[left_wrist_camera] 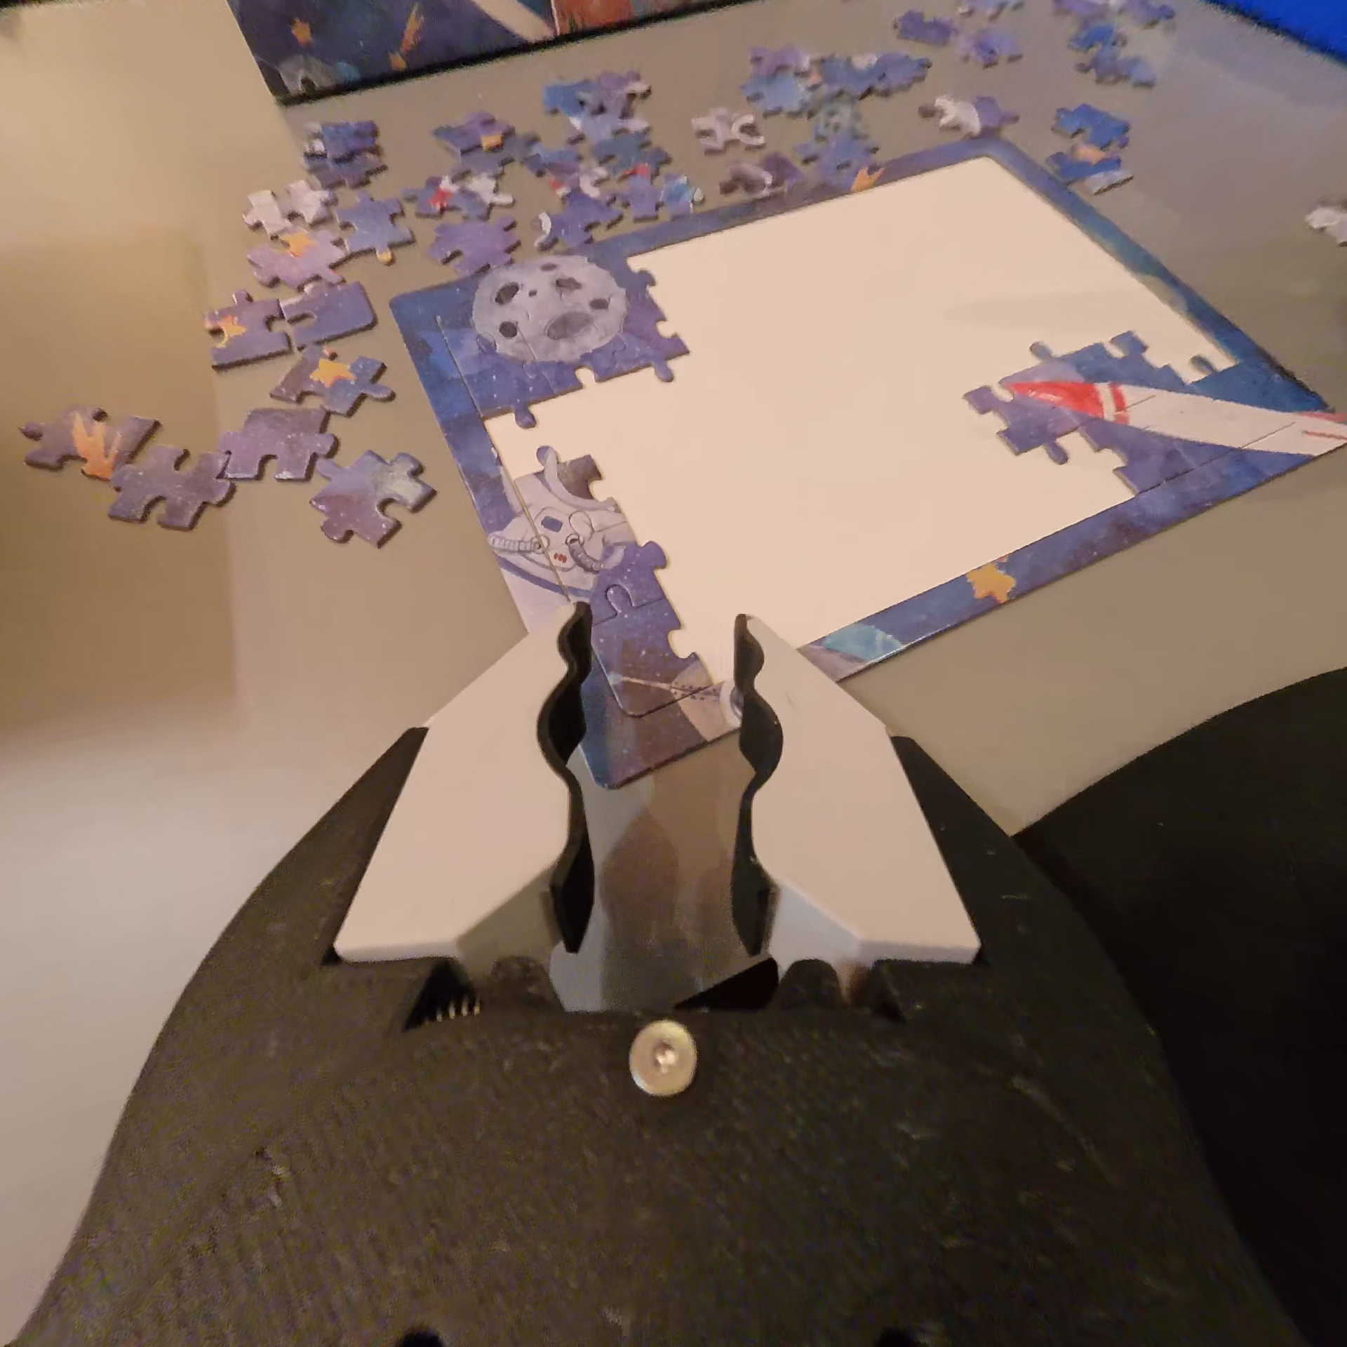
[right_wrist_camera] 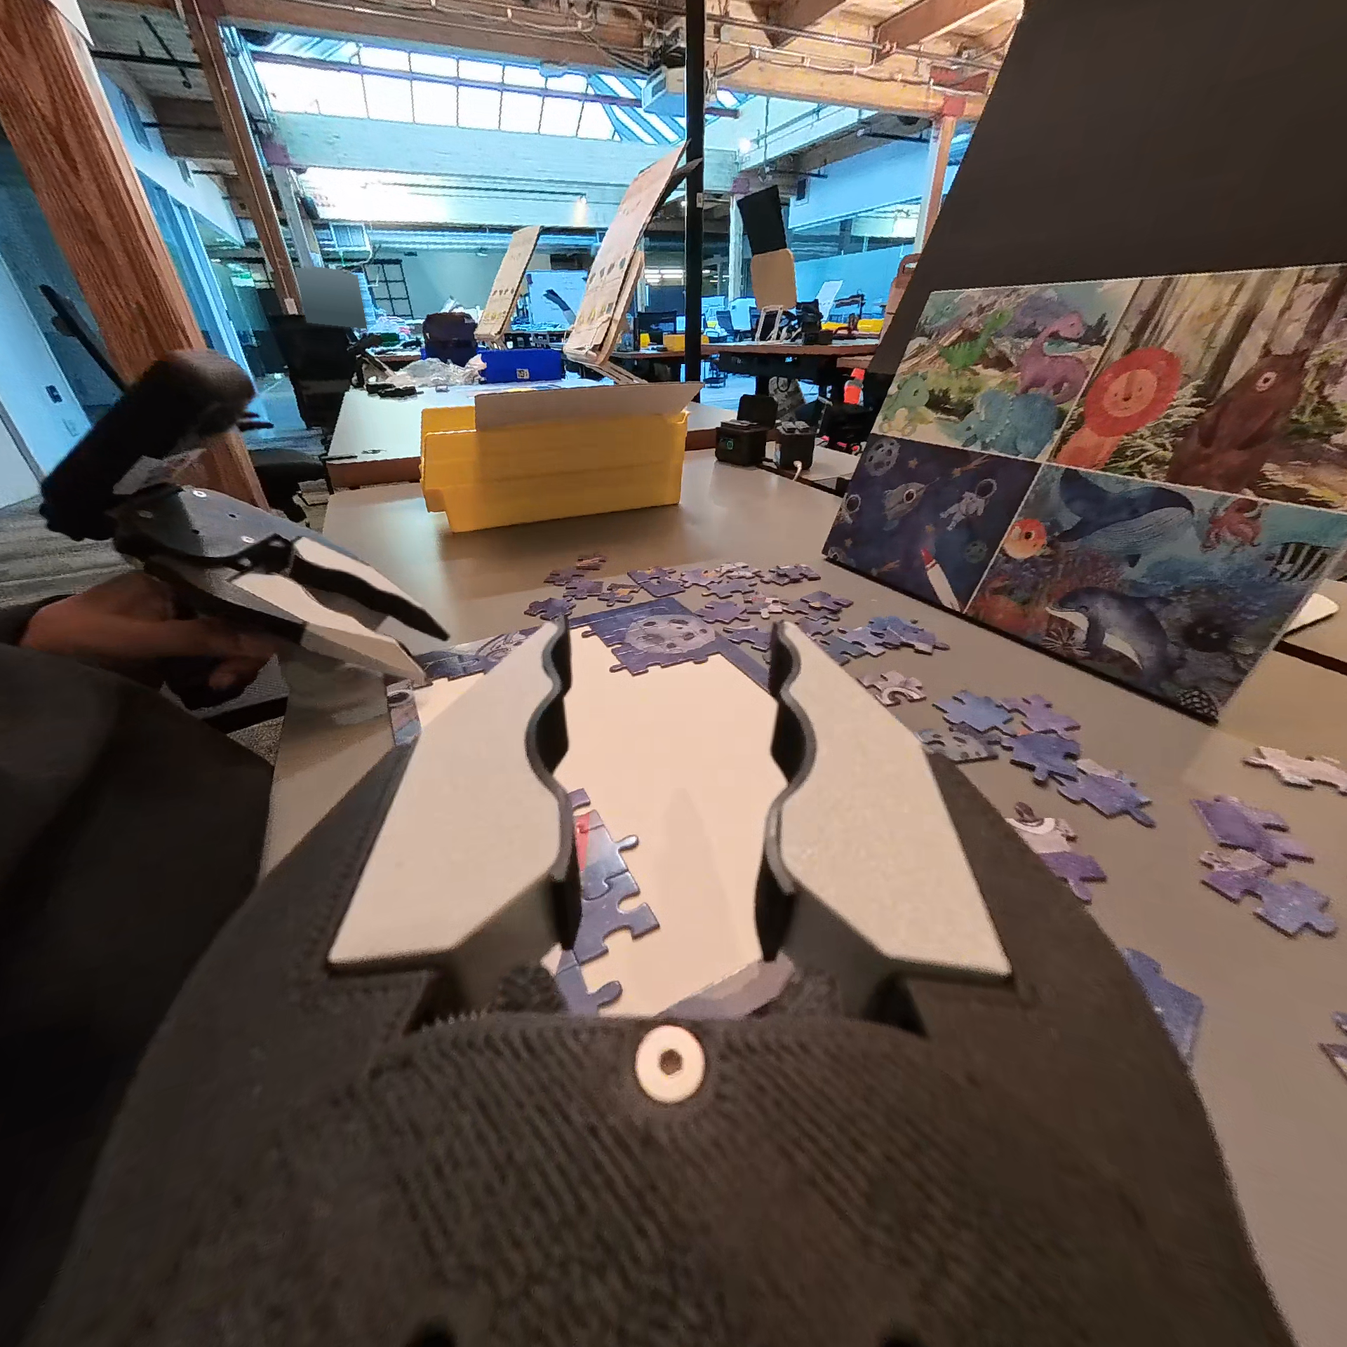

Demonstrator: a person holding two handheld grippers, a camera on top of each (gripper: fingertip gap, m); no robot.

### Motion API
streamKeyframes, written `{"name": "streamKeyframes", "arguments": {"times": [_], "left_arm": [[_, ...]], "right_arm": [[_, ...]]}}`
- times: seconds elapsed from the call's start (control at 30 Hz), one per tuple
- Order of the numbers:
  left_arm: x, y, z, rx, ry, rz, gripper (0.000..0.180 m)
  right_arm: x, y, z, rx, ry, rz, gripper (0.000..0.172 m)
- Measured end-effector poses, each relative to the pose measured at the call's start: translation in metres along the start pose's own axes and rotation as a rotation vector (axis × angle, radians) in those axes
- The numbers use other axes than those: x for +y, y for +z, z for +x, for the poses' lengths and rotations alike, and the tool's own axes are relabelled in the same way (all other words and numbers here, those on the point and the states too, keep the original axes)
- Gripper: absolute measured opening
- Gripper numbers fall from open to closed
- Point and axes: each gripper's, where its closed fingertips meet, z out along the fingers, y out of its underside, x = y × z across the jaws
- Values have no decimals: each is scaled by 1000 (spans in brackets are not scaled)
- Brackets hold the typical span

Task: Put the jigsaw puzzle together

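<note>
the left gripper (left_wrist_camera: pixel 660 627) hovers, fingers apart and gripping nothing, over the near-left corner of the puzzle tray (left_wrist_camera: pixel 1137 539), just above the fitted pieces (left_wrist_camera: pixel 641 641) beside the astronaut. the right gripper (right_wrist_camera: pixel 667 641) hangs higher over the tray's bare white middle, fingers wide and empty. the loose pieces (left_wrist_camera: pixel 364 496) on the tabletop (left_wrist_camera: pixel 182 656) look thin, light and stiff, probably best pinched by their edges, since they lie flat. only the right view shows the picture box (right_wrist_camera: pixel 1093 466), the yellow bins (right_wrist_camera: pixel 554 474) and the left gripper from the side; only the left view shows the astronaut clearly.
</note>
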Motion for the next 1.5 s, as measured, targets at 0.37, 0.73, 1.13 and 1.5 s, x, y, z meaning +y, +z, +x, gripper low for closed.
{"name": "streamKeyframes", "arguments": {"times": [0.37, 0.73, 1.13, 1.5], "left_arm": [[-16, -7, -7, 15, 69, 75, 48], [-166, 55, -53, 67, 159, 240, 49], [-236, 123, -91, 108, 146, 357, 33], [-204, 135, -117, 79, 115, 231, 32]], "right_arm": [[13, 1, 17, 68, 45, -58, 59], [-46, 18, 89, 209, -126, -85, 62], [47, 44, 190, 293, -17, -478, 44], [49, 43, 212, 352, 162, -313, 27]]}}
